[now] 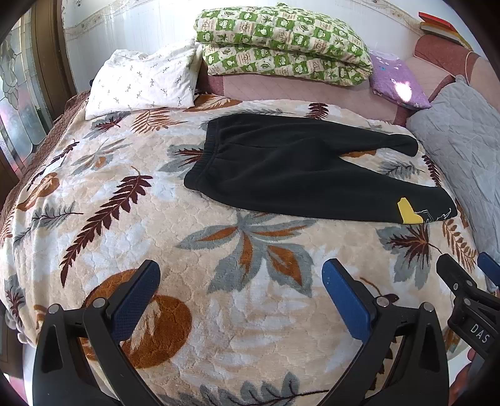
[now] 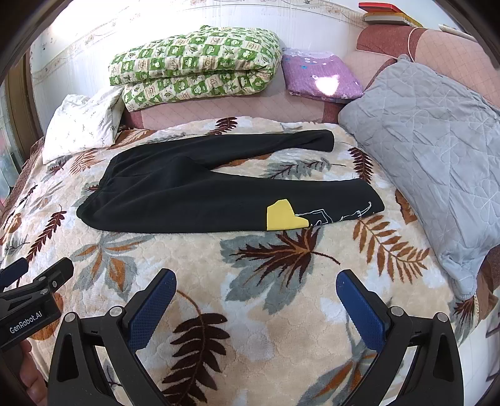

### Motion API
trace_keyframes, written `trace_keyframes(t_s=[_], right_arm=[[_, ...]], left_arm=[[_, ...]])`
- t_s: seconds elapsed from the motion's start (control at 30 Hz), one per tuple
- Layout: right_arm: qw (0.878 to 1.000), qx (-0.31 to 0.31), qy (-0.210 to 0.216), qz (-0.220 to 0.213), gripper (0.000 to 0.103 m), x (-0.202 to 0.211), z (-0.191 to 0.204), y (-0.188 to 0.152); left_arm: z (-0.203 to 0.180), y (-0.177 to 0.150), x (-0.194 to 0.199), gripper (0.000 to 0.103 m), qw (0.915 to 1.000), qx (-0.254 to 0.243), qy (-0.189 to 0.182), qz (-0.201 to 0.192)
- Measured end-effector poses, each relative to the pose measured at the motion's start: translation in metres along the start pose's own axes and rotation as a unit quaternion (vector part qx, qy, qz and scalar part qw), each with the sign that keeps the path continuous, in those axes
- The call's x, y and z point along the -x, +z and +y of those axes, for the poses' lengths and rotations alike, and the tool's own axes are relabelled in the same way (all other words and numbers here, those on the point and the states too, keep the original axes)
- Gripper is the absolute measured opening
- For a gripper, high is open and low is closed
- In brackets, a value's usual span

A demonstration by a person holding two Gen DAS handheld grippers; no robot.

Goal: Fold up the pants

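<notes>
You have one bed in front of you, covered by a single leaf-print blanket (image 1: 162, 218) in cream, grey, rust and dark brown, and everything else sits in relation to that blanket. Beyond its far edge lies one folded green-and-cream checked quilt (image 1: 281, 40), with one purple floral folded cloth (image 1: 397, 78) just beside it on the right. One white sprigged pillow (image 1: 143, 81) rests at the blanket's far left corner, and one grey quilted pillow (image 2: 437, 162) lies along its right side. A small stack of books (image 2: 387, 12) sits on the ledge past the far right corner; you cannot count them reliably. On the blanket's far half lies one pair of black pants (image 2: 187, 193), spread flat and unfolded, waistband toward the left and its two legs running to the right in a narrow V. The nearer leg carries one yellow patch (image 2: 282, 215) with white line art beside it near the cuff. You are holding two grippers low over the blanket's near half, side by side and both aimed toward the pants, well short of them. Your left gripper (image 1: 240, 293) has its two blue-padded fingers spread wide with only blanket between them. Your right gripper (image 2: 256, 299) stands the same way, fingers wide apart and holding nothing, its tip also showing at the right edge of the left wrist view.
</notes>
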State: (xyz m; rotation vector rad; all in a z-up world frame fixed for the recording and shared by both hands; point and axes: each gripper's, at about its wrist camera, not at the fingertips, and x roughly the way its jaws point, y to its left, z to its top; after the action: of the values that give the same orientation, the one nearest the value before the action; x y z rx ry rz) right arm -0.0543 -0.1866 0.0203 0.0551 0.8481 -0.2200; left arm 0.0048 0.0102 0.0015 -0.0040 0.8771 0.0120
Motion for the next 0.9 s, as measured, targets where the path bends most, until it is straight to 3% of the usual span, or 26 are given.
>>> trace_keyframes(t_s=[0.9], right_arm=[[1.000,0.000,0.000,0.005,0.103,-0.0011,0.0014,-0.0031]], left_arm=[[0.0036,0.0004,-0.0007,0.103,1.0000,0.001,0.008,-0.004]])
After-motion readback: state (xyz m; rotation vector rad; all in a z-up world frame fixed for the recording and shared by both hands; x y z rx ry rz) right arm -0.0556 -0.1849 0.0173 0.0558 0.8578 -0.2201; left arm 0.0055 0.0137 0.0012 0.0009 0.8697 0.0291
